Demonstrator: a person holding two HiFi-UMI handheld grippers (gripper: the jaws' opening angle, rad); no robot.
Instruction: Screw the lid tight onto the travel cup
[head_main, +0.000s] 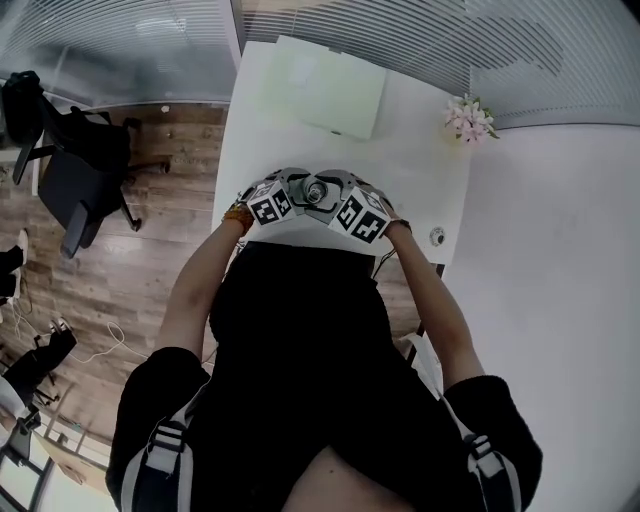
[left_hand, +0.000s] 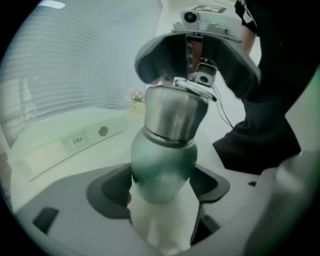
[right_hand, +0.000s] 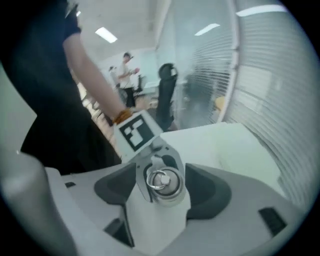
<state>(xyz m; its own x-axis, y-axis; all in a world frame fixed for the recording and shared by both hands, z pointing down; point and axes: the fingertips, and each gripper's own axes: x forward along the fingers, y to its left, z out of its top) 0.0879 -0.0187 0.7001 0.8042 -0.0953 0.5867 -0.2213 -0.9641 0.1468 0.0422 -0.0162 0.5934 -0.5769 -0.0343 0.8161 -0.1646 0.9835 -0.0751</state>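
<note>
The fingers of the left gripper (left_hand: 162, 187) pinch the travel cup (left_hand: 167, 150); those of the right gripper (right_hand: 162, 192) stand spread about the lid (right_hand: 164, 181) and should close squarely on it before twisting

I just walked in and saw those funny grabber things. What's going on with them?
A person at the white table holds a gripper in each hand. The left gripper is clamped on the body of the travel cup. The right gripper sits around the lid on the cup's top, with its jaws wide open and not squeezing it. Whether the lid is screwed tight yet cannot be told.
</note>
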